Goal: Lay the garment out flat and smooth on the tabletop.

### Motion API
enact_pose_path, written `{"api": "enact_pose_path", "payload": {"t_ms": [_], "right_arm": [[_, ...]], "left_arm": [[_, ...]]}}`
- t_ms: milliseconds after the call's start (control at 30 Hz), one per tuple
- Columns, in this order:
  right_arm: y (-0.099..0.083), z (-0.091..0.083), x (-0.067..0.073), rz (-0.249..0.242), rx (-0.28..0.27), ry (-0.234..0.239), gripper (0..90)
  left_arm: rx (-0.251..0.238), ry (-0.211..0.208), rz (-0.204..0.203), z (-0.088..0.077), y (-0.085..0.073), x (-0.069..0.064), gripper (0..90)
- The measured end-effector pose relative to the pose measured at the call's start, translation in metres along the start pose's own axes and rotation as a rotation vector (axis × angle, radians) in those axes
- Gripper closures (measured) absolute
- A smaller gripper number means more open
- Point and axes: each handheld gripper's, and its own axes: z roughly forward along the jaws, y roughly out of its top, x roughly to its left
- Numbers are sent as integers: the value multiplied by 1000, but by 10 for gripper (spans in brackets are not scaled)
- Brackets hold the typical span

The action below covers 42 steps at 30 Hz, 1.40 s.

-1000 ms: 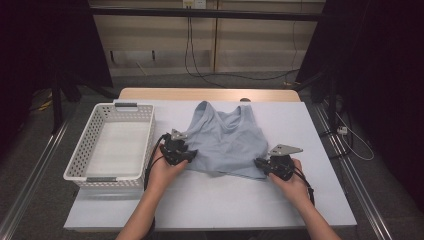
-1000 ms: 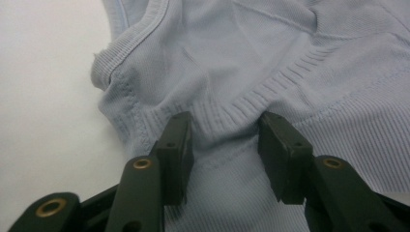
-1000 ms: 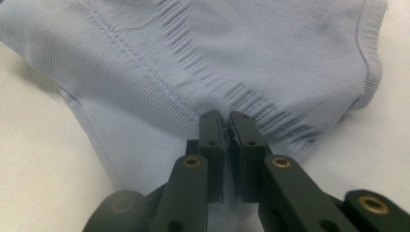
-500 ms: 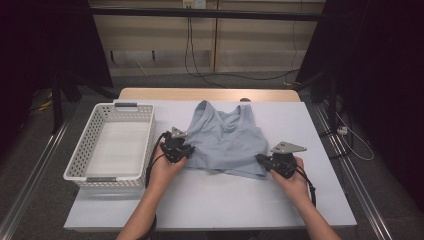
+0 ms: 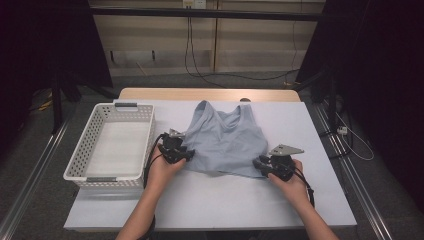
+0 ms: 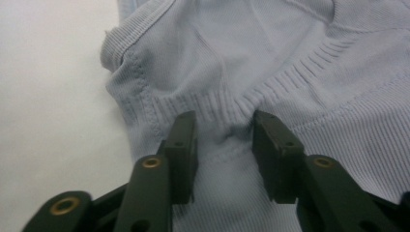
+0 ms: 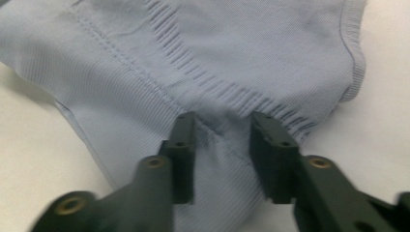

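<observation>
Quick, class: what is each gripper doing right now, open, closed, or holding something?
Left gripper: jaws just opened, apart over the hem of the blue knit top, not clamping it.
Right gripper: jaws just opened, the top's hem between them, unclamped.

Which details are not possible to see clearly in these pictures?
- High view: the jaw tips of the left gripper and right gripper are too small to judge against the light blue top.
- Left gripper view: the far part of the top is cut off by the picture's edge.
- Right gripper view: its near jaw parts are blurred.
- High view: the white basket's near inner wall is hidden by its own rim.
</observation>
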Motion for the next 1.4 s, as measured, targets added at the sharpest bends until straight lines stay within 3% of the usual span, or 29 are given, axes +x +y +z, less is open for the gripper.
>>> {"api": "enact_pose_path", "payload": {"t_ms": [67, 267, 400, 567, 633, 767, 867, 967, 1067, 1167, 1233, 1400], "right_arm": [[0, -2, 0, 24, -8, 14, 549], [-1, -7, 1, 36, -14, 5, 481], [0, -15, -1, 69, -21, 18, 441], [-3, -22, -4, 76, -19, -5, 458], [-4, -25, -4, 105, -18, -5, 471], [-5, -29, 0, 68, -12, -13, 471], [-7, -28, -1, 76, -3, -7, 472], [-11, -25, -2, 67, 29, -26, 502], [-14, -25, -4, 77, 39, -4, 553], [-17, -23, -5, 88, 65, 16, 549], [-18, -22, -3, 87, 53, 10, 576], [-15, -21, -1, 83, 56, 21, 821]], "left_arm": [[0, 3, -5, -2, 1, -2, 514], [-8, 7, -8, -12, 3, -2, 380], [-22, 11, -49, -18, 2, 3, 295], [-39, 6, -48, -22, 2, 4, 257], [-39, 4, -48, -22, 2, 3, 255], [-33, 6, -48, -21, 1, 3, 248], [-35, 13, -46, -22, 1, 2, 247], [-41, 18, -44, -23, 1, 2, 246], [-42, 16, -42, -23, 1, 1, 246], [-46, 20, -40, -22, 0, 1, 246], [-49, 22, -42, -22, 0, 1, 246], [-56, 31, -36, -24, 0, 0, 246]]}}
